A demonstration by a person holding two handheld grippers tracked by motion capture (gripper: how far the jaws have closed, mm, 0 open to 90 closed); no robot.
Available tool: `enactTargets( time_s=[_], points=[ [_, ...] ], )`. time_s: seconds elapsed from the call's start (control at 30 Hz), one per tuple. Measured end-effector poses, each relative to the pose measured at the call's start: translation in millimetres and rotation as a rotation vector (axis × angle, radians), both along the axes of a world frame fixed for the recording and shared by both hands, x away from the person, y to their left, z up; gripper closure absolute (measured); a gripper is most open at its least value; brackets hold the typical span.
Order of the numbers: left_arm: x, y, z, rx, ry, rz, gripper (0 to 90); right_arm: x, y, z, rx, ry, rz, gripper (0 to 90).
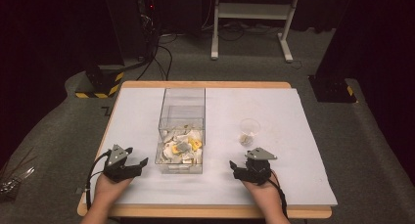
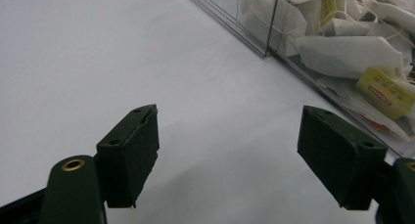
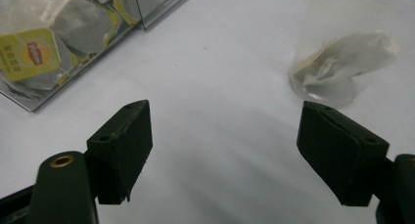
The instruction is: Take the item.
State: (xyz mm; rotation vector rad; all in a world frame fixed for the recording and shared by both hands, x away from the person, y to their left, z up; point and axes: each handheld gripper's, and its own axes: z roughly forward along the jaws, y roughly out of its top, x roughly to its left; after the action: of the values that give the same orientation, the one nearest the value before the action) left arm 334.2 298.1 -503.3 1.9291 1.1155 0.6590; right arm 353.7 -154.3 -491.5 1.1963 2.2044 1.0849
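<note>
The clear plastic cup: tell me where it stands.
In the high view the clear plastic cup stands on the white table, right of the clear box of tea bags, just beyond the right tongs.

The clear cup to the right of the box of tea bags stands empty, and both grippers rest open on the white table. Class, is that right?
Not quite. The clear cup is not empty: the right gripper view shows a tea bag inside it. The rest holds: it stands right of the box of tea bags, and the left gripper and right gripper rest open on the white table.
</note>
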Motion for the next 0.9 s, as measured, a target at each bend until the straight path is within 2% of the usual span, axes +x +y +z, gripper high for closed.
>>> enactTargets(
  time_s=[0.3, 0.47, 0.73, 0.9],
  points=[
    [-8.8, -5.0, 6.8, -0.019, -0.019, -0.027, 24.0, 3.2, 0.3, -9.5, -0.027, 0.039, -0.007, 21.9],
    [-14.8, -7.7, 14.7, -0.034, -0.037, -0.042, 23.6, 3.4, 0.4, -10.4, -0.026, 0.040, -0.009, 22.3],
    [-26.2, -12.3, 30.7, -0.093, -0.074, -0.077, 22.7, 3.9, -0.9, -10.6, -0.019, 0.046, -0.010, 22.2],
    [-29.4, -14.9, 37.3, -0.132, -0.086, -0.097, 19.1, 3.7, -0.7, -10.9, -0.021, 0.050, -0.012, 22.3]
  ],
)
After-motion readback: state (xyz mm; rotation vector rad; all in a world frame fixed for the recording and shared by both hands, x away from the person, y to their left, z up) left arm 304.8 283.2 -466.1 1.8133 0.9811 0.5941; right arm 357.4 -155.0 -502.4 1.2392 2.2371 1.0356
